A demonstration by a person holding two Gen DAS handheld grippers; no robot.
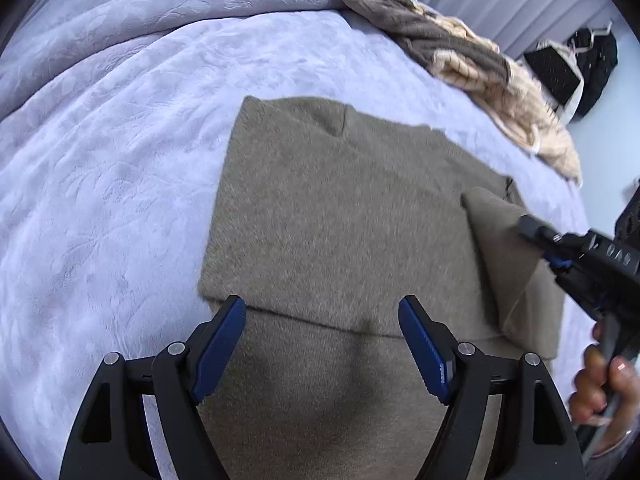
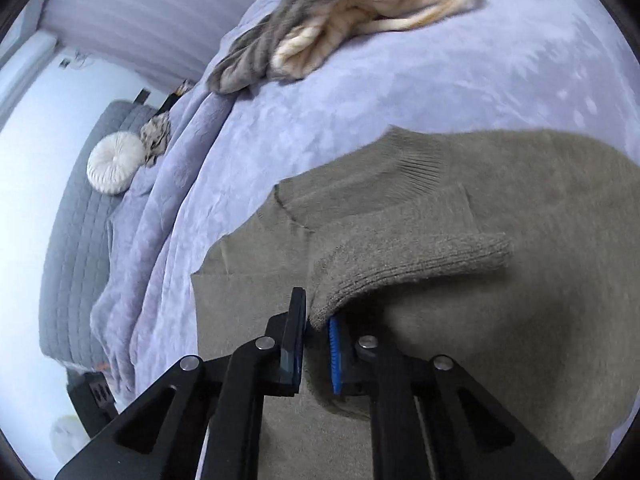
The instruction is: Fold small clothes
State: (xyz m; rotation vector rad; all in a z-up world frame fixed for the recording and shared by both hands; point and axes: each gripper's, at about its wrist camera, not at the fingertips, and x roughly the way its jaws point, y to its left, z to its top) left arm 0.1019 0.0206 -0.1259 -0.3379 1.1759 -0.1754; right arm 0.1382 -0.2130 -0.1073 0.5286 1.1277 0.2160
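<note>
— Tongs first: how do yours stand?

— Right gripper (image 2: 316,334) pinches the ribbed cuff of the olive-brown knitted sweater (image 1: 340,208), lying on the lavender plush bedspread (image 1: 120,160). Left gripper (image 1: 322,320) is wide, holding nothing, over the near edge.

— Progress?

— I think partly folded; this right sleeve must cross inward. Letters on the gripper body are blurred.

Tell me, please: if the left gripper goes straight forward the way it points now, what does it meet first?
The left gripper is open and points down at the olive sweater on the bed. It would probably meet the sweater's body first, near the fold line between its fingers; depth is unclear.
</note>
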